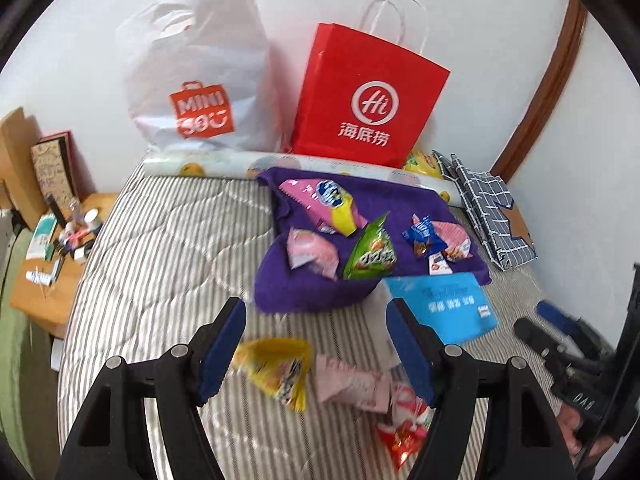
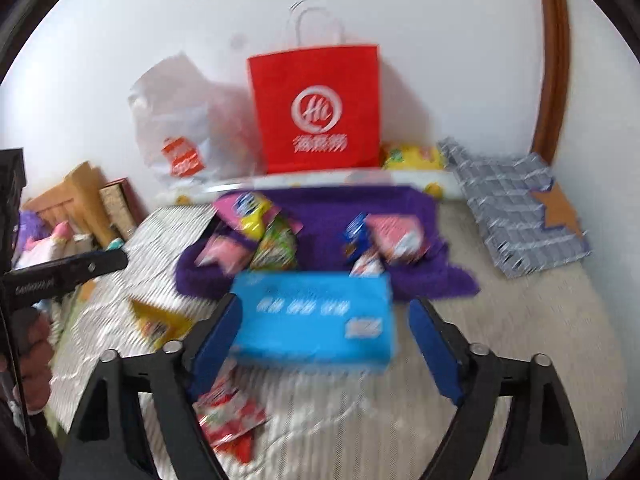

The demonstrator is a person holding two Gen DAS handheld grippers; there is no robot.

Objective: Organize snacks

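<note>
Several snack packets lie on a purple towel (image 1: pixel 304 280) on the striped bed: a pink-yellow packet (image 1: pixel 324 204), a pink one (image 1: pixel 312 252), a green one (image 1: pixel 370 256), a blue-pink one (image 1: pixel 436 236). In front of the towel lie a yellow packet (image 1: pixel 280 368), a pink wrapper (image 1: pixel 352 380) and a red packet (image 1: pixel 404 428). My left gripper (image 1: pixel 316 320) is open above these loose packets. My right gripper (image 2: pixel 324 316) is open, its jaws either side of a blue box (image 2: pixel 316 316); the right wrist view is blurred. The red packet (image 2: pixel 228 420) lies below its left finger.
A red paper bag (image 1: pixel 360 96) and a white plastic bag (image 1: pixel 200 80) stand against the wall behind a patterned roll (image 1: pixel 224 166). A checked cloth bag (image 1: pixel 492 208) lies at the right. A cluttered wooden bedside table (image 1: pixel 56 264) is at the left.
</note>
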